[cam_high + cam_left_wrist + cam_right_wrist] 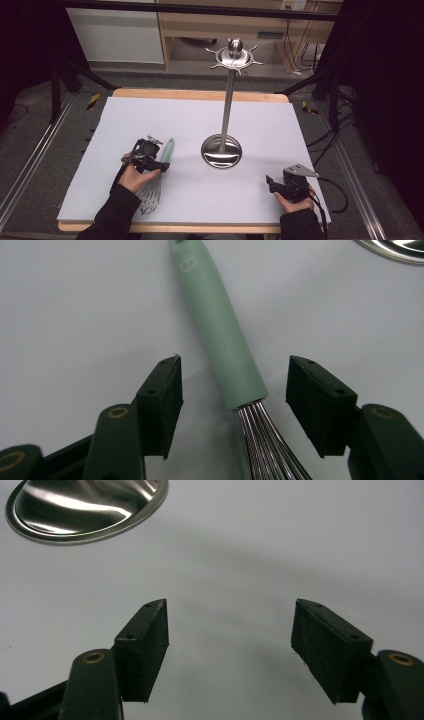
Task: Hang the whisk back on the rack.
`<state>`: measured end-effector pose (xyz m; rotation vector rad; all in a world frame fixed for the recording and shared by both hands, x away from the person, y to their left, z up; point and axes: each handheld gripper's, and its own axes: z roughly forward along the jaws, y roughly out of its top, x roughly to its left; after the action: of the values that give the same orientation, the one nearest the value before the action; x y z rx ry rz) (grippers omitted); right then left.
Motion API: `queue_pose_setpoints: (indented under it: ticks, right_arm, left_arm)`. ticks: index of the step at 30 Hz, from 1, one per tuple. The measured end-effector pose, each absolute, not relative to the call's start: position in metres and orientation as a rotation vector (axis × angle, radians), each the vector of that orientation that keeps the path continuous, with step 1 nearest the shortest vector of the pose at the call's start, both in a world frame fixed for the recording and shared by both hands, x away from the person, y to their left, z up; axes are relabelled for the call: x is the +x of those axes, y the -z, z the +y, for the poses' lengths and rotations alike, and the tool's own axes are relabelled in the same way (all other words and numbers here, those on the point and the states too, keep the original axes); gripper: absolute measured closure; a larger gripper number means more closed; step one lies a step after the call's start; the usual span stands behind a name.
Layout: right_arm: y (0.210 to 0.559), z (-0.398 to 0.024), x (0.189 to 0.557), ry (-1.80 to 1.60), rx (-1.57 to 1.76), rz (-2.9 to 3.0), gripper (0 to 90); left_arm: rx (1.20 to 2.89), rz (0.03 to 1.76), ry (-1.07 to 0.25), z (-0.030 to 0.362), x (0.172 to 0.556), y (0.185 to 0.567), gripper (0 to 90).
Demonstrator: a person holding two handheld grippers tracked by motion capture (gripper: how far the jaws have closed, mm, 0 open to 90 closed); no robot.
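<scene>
A whisk [159, 172] with a mint-green handle [217, 325] and steel wires [265, 445] lies on the white mat, handle pointing away from the person. My left gripper [150, 159] is open, and its jaws straddle the handle's lower end without touching it [235, 400]. A steel utensil stand [227, 102] with a round base [221, 151] and a hooked top ring [234, 56] rises at the mat's centre. My right gripper [280, 186] rests low at the front right, open, with bare mat between its jaws [230, 645].
The white mat [195, 120] covers a wooden table [200, 94]. The stand's shiny base [85, 507] lies ahead-left of the right gripper. Dark floor rails and cables flank the table, with wooden furniture behind.
</scene>
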<state>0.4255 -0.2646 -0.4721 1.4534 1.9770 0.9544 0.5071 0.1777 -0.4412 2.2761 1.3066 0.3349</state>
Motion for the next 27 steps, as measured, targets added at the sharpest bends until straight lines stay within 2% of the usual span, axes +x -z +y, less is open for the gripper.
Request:
queue_pose_setpoints:
  ticks: [8, 17, 27]
  right_arm:
    - [0.473, -0.264, 0.426, -0.955, 1.451, 1.977, 32.1]
    - [0.473, -0.264, 0.426, -0.954, 1.448, 1.981, 32.5]
    - [0.473, -0.264, 0.426, -0.954, 1.439, 1.987, 32.7]
  left_arm:
    - [2.293, 1.344, -0.297, 0.176, 0.51, 0.448, 48.0]
    - [2.272, 1.404, -0.255, 0.173, 0.513, 0.453, 62.9]
    - [2.276, 1.402, -0.237, 0.172, 0.512, 0.452, 65.6]
